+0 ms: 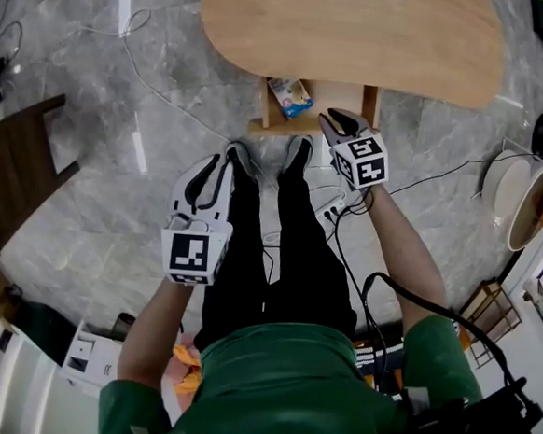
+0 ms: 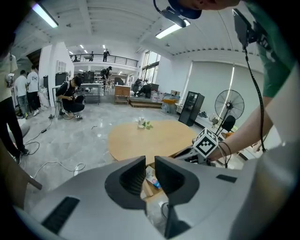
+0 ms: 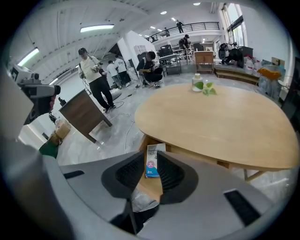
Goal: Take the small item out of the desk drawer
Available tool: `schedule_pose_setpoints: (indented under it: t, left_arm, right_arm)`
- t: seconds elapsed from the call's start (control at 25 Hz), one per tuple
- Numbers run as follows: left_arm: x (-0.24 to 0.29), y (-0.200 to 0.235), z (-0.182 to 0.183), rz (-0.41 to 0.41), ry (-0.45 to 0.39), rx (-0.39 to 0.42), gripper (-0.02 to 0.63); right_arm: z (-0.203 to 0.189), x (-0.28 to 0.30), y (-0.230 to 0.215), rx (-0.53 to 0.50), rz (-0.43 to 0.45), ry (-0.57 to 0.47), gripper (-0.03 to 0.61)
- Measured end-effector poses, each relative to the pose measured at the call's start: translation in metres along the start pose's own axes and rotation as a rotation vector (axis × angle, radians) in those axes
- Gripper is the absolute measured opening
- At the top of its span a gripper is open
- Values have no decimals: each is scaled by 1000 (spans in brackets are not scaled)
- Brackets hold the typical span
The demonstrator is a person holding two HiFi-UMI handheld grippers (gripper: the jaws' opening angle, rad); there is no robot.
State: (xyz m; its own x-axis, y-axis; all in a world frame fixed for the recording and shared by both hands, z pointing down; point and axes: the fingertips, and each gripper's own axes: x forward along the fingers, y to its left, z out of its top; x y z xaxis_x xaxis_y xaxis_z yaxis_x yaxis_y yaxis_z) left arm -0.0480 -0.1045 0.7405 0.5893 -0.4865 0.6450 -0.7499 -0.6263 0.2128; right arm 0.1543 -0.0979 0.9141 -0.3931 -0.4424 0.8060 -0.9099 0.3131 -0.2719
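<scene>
The small blue-and-white packet (image 1: 289,96) lies flat in the open drawer (image 1: 269,108), partly tucked under the edge of the wooden table (image 1: 361,31). Your right tongs (image 1: 339,125) hang just above the drawer's right side, angled down. Their jaws stand partly apart with nothing in them, and the packet shows in line through the gap, a little way beyond the tips.

Use that line. Come in along the packet's long axis so the jaws straddle its narrow width, and open a touch wider first if the gap looks tight against it. It looks thin and light, so go low enough for the pads to catch its edges rather than skate over the top. Mind the tabletop overhead and the drawer wall beside it. Close gently, then lift back toward yourself before rising, so you clear the table's rim.

Your left tongs (image 2: 150,165) are nearly closed and empty, well back from the drawer. Leave them clear.
</scene>
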Motion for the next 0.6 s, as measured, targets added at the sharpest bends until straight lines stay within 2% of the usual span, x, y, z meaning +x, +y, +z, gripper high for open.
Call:
schedule_pose_setpoints:
  t: [0.28,0.44,0.6]
  left_arm:
    - [16,7,-54,3,62,-69,72]
    - [24,8,-73,0,69,-117,72]
    - [29,13,-87,-2,83,-152,71]
  right_arm:
    - [-26,64,-18,-40,29,89,103]
    - [-34,100,-31,-72,40,129,109]
    - [-54,133,-41,-48,39,189,126]
